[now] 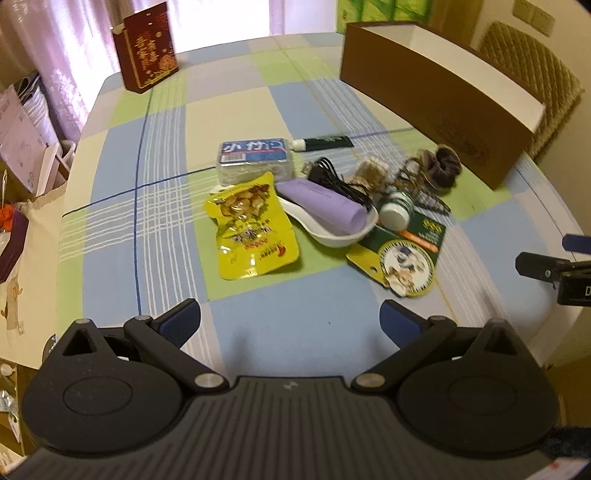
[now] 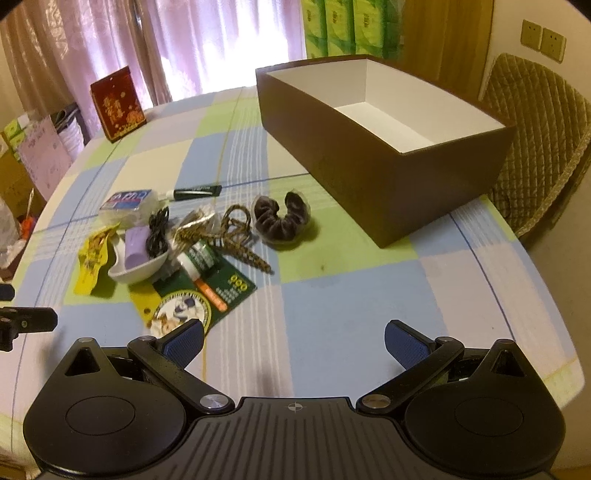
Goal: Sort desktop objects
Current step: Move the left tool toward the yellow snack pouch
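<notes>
A bright dining corner behind a checked tablecloth

Ahead of the grippers, pale pink curtains [image 2: 147, 48] glow with daylight; a quilted tan chair [image 2: 535, 147] stands ahead and right; above it, wall sockets [image 2: 543, 37]; stacked green packages [image 2: 343, 26] sit beside a wooden panel [image 2: 443, 37].

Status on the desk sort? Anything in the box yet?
Nothing done: the brown box shows only its bare white inside. Nothing in hand: left hand-held gripper and right hand-held gripper are both open and hold nothing. All left: yellow snack bag, white dish, scrunchie and the rest lie piled on the tablecloth.
</notes>
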Motion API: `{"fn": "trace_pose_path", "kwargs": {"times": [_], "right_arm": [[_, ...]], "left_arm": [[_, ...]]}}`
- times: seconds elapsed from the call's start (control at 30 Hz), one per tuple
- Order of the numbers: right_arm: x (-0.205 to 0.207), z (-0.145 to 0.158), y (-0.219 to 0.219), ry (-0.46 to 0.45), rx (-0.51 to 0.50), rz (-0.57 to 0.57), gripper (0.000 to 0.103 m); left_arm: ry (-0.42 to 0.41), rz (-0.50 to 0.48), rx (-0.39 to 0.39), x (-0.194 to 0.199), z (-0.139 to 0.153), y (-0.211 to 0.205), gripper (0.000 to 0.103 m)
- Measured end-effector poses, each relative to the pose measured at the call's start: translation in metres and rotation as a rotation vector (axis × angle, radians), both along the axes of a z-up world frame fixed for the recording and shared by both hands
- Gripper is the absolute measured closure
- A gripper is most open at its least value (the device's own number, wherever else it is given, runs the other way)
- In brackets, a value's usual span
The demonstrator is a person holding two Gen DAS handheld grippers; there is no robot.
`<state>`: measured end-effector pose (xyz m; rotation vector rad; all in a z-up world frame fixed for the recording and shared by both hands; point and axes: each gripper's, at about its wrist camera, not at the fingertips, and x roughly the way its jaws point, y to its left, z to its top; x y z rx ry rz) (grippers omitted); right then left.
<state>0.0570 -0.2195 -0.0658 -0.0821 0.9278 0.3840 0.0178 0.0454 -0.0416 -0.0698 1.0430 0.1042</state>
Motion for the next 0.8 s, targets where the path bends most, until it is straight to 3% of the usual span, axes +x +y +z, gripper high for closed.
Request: {"fn": "trace_pose_path", "kwargs": {"times": [0.27,0.5,0.8], "right_arm": [[0.029,-0.011,0.010,-0.013,0.005,0.053,0.002],[0.055,-0.019,0.018,-0.009,-0.019,0.066,0.002],[0.078,-0.026,0.021,0.014,-0.028,0.055,0.002]], "left_arm": [[-0.017,0.079,0.021,0.020,-0.010,0.022,0.001],[-0.038,0.081,0.013,0.043,-0.019,0.038,0.002],[-0.033,0.067,-0.064,0.079,-0.035,0.055,0.005]]}}
